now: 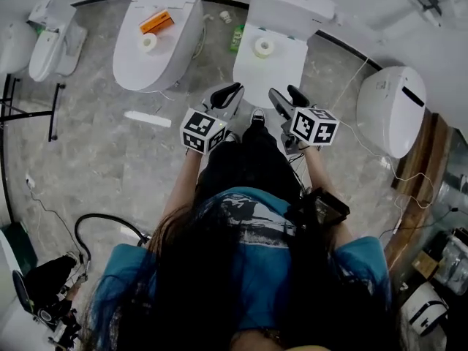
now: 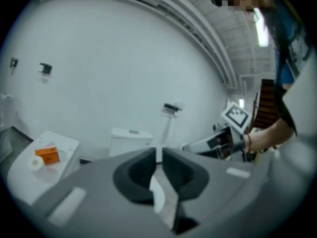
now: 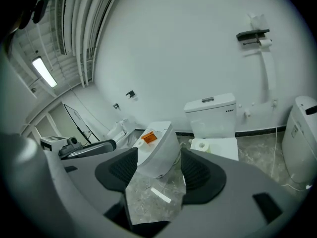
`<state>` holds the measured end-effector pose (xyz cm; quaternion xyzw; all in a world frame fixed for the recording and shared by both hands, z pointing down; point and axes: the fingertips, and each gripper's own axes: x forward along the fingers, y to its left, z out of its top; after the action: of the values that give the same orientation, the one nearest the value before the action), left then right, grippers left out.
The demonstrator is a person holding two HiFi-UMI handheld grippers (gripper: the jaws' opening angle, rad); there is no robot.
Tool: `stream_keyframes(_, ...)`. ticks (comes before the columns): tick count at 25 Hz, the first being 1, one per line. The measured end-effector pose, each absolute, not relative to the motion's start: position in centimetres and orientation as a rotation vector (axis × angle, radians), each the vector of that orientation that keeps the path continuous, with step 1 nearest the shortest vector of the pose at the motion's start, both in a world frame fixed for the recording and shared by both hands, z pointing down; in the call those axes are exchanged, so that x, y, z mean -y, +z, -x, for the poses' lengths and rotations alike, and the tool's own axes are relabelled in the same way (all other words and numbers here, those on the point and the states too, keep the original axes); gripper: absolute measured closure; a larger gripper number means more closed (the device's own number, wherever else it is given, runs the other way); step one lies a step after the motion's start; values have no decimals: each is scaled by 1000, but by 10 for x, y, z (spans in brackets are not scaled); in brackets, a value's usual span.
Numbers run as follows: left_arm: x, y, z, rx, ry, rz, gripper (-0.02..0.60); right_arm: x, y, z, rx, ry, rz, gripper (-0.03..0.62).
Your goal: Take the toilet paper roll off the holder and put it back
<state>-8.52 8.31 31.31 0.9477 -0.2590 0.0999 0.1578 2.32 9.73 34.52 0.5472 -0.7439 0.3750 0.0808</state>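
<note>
A black wall holder [image 3: 252, 35] carries a small white toilet paper roll [image 3: 266, 43] high on the white wall, far beyond both grippers. The left gripper view shows the same holder [image 2: 172, 107] on its white post. My left gripper [image 2: 159, 157] [image 1: 225, 95] has its jaws together with nothing between them. My right gripper [image 3: 159, 170] [image 1: 287, 97] stands open and empty, and a toilet bowl shows through its gap. Both grippers hang in the air in front of the square toilet [image 1: 272, 68], touching nothing.
A loose paper roll [image 1: 264, 47] lies on the square toilet's lid. The rounded toilet [image 1: 139, 68] to the left bears an orange box [image 1: 157, 22] and another roll [image 1: 148, 42]. Another white toilet [image 1: 391, 108] stands at the right. Cables run over the marbled floor [image 1: 95, 159].
</note>
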Motion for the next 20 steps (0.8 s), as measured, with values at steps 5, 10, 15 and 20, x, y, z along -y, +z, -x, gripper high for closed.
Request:
stream_keyframes(5, -109, 306, 84, 727, 295, -2724, 557, -135, 336, -21, 2207, 1087, -1638, 307)
stream_keyframes(10, -136, 304, 80, 720, 311, -2715, 557, -165, 327, -25, 2207, 1065, -1658, 359)
stream_keyframes(15, -168, 309, 62, 713, 342, -2724, 557, -198, 326, -45, 2199, 1032, -1700, 483)
stream_keyframes(20, -218, 305, 37, 741, 344, -2723, 557, -248, 327, -69, 2213, 1048, -1715, 522)
